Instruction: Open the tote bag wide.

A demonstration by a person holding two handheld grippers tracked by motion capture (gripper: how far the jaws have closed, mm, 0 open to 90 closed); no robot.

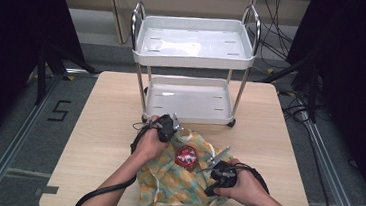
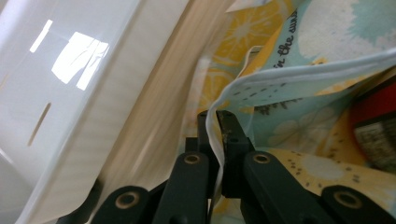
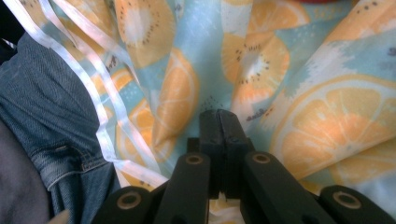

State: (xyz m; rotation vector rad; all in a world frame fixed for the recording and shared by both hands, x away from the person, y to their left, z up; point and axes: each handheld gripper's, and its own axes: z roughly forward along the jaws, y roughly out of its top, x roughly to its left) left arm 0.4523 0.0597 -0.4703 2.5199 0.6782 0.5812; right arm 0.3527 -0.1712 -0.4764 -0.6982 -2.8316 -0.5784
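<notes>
A fruit-print cloth (image 1: 174,185) with orange slices on teal lies crumpled at the table's front. A round red item (image 1: 185,156) rests on it, and its edge shows in the left gripper view (image 2: 373,121). My left gripper (image 1: 171,132) is at the cloth's far left corner, shut on the cloth's white strap (image 2: 261,84), which runs down between the jaws (image 2: 215,116). My right gripper (image 1: 212,186) is at the cloth's right side. Its jaws (image 3: 218,114) are shut on a fold of the cloth (image 3: 187,88), and loose white straps (image 3: 100,112) trail to their left.
A white two-tier cart (image 1: 194,61) stands on the wooden table (image 1: 103,126) just behind the cloth; its lower tray wall (image 2: 70,93) is close beside the left gripper. The person's jeans (image 3: 46,116) lie below the table's front edge. Cables lie on the floor at right.
</notes>
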